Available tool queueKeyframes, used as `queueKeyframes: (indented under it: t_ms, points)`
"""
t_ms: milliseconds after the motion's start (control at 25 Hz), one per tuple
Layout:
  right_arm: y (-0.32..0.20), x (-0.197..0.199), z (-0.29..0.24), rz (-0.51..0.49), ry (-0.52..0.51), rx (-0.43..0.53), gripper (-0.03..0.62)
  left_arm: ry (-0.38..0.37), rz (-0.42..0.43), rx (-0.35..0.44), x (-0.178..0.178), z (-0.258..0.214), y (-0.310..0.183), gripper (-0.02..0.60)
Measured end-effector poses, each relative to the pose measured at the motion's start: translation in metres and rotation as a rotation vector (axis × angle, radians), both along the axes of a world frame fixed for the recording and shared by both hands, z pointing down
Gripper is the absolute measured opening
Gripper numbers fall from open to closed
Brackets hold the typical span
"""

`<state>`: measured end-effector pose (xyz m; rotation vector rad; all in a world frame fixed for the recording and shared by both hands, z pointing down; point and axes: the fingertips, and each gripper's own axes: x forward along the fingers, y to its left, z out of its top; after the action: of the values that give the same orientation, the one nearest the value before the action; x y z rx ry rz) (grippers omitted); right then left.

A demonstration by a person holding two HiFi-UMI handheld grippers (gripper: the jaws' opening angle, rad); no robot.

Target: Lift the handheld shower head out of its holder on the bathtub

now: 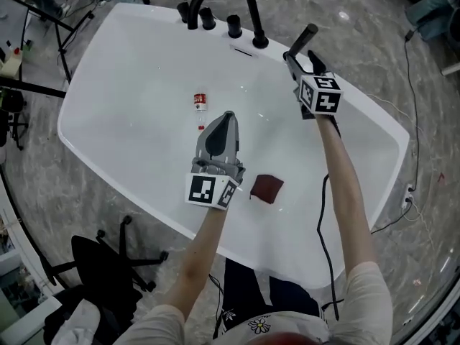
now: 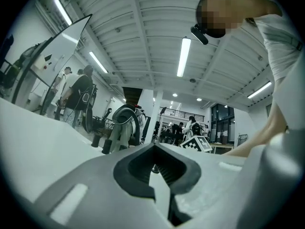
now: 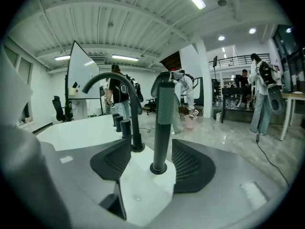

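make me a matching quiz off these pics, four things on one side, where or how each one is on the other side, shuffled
Things:
1. shower head
2. can
3. cloth
4. left tool

Places or states:
A. dark red, lying flat in the tub, towards its near rim
B. jaws shut, held over the tub
C. upright at the tub's rim, between the open jaws of the right tool
D. red and white, out in the middle of the tub

Pairs: 1-C, 2-D, 3-A, 4-B
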<state>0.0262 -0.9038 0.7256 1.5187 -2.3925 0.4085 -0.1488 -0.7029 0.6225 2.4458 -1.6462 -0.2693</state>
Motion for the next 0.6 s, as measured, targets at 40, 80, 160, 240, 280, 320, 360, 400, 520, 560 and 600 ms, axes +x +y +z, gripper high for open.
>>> queueKeyframes:
  t_ms: [40,80,160,240,280,320,360,400,520,560,600]
  points:
    - [-0.006,0.003,0.011,0.023,0.003,-0.013,0.278,0.008,-0.003,-0.009,0.001,0.009,-0.002,0.002]
    - [-0.013,0.005,0.02,0.04,0.01,-0.024,0.278,0.016,-0.002,-0.014,0.004,0.017,-0.004,0.002]
    - [-0.025,0.005,0.033,0.045,0.045,-0.043,0.287,0.019,0.011,-0.01,0.014,0.026,-0.008,0.002]
    - [-0.031,0.002,0.044,0.031,0.096,-0.052,0.285,0.013,0.029,0.008,0.024,0.03,-0.01,0.002]
    - [-0.032,0.001,0.05,0.026,0.117,-0.049,0.273,0.015,0.035,0.015,0.027,0.033,-0.011,0.002]
    - [-0.033,0.0,0.055,0.025,0.129,-0.043,0.268,0.023,0.035,0.014,0.029,0.039,-0.012,0.002]
    - [-0.033,-0.001,0.059,0.027,0.128,-0.036,0.268,0.035,0.032,0.007,0.031,0.047,-0.013,0.002]
    - [-0.035,-0.002,0.061,0.032,0.123,-0.031,0.273,0.046,0.027,-0.005,0.033,0.055,-0.014,0.002]
    - [-0.047,0.0,0.068,0.052,0.129,-0.02,0.304,0.044,0.045,-0.033,0.046,0.078,-0.014,0.002]
    - [-0.05,0.002,0.07,0.063,0.138,-0.026,0.29,0.036,0.064,-0.036,0.053,0.083,-0.012,0.002]
    - [-0.052,0.005,0.072,0.079,0.148,-0.036,0.262,0.027,0.084,-0.037,0.06,0.086,-0.01,0.002]
